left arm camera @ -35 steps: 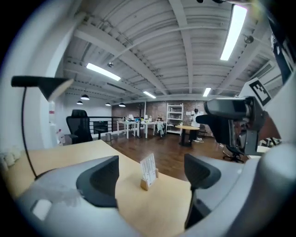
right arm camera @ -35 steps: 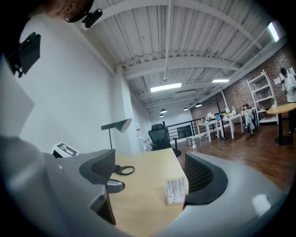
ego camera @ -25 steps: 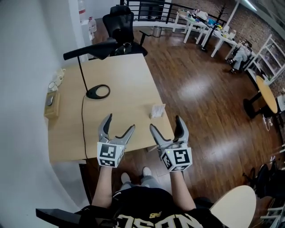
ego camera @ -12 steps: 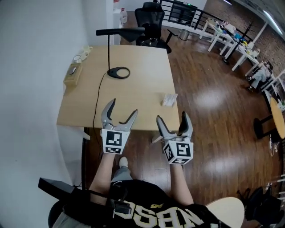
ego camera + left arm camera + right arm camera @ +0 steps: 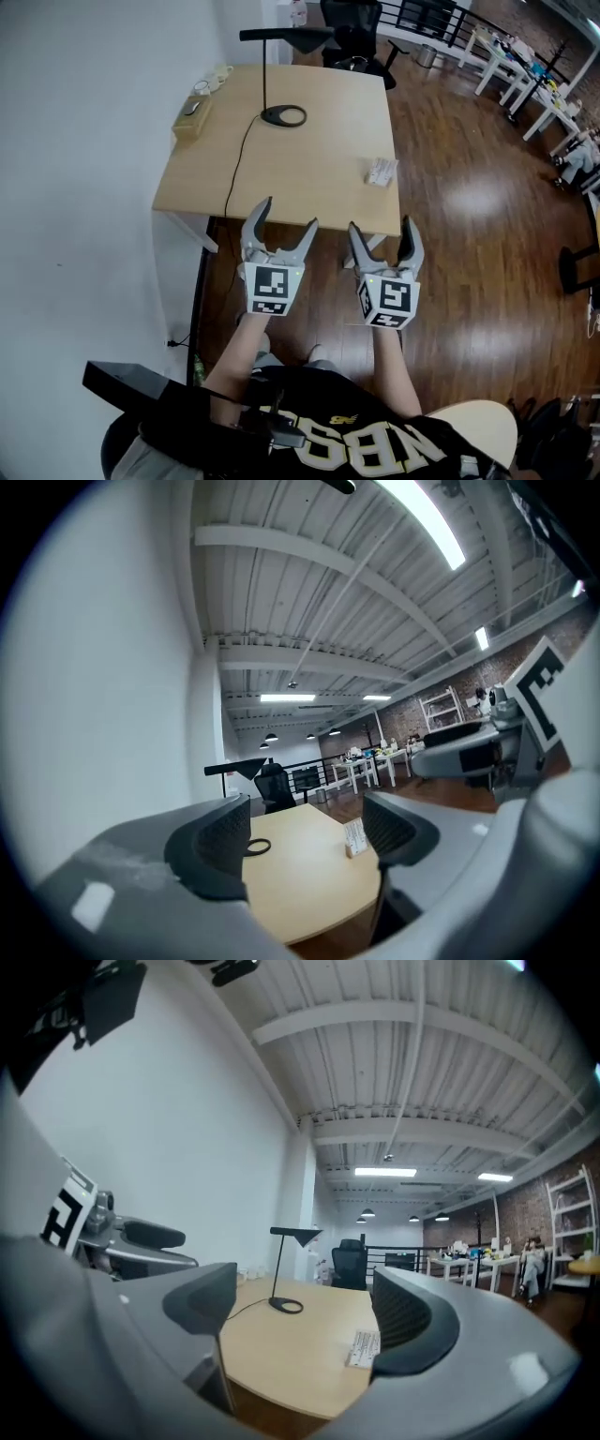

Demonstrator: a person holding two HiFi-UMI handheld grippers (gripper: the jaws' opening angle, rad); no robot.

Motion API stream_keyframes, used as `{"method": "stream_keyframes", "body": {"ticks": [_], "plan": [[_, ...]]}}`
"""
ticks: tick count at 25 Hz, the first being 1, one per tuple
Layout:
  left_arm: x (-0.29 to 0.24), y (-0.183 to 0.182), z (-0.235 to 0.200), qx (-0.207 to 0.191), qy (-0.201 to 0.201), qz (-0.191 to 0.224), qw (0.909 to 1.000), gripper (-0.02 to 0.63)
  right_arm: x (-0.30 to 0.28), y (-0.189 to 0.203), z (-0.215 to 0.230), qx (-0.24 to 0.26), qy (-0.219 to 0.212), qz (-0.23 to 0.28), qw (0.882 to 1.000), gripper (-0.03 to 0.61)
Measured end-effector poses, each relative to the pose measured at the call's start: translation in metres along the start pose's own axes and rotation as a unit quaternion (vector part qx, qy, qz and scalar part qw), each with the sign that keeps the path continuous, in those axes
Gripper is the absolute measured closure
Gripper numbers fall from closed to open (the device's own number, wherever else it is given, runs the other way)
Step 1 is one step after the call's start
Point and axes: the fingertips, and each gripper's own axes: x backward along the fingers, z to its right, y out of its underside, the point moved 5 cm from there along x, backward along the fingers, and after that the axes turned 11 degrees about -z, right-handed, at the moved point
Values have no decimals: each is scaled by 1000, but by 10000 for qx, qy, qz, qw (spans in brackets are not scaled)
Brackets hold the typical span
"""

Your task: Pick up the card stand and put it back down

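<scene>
The card stand, a small clear holder with a printed card, stands near the right edge of the wooden desk. It also shows as the card stand and the card stand in the two gripper views. My left gripper hangs in front of the desk's near edge, its jaws closing with nothing between them. My right gripper is level with it, open and empty. Both are well short of the stand.
A black desk lamp with a ring base and a trailing cable stands at the desk's far side, with a small box and cups at the far left. A black office chair is behind the desk. A white wall runs along the left.
The view has drawn back and turned, so the desk sits farther ahead of both grippers. The left jaws look slightly narrower than before. The card stand has stayed put.
</scene>
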Motion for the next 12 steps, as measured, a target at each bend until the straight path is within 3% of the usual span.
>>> {"method": "stream_keyframes", "body": {"ticks": [3, 12], "plan": [[5, 5, -15, 105, 59, 85, 9999, 224, -8, -13, -14, 12, 79, 126, 9999, 132], [28, 10, -63, 315, -135, 149, 9993, 232, -25, -39, -73, 19, -376, 214, 9991, 135]]}}
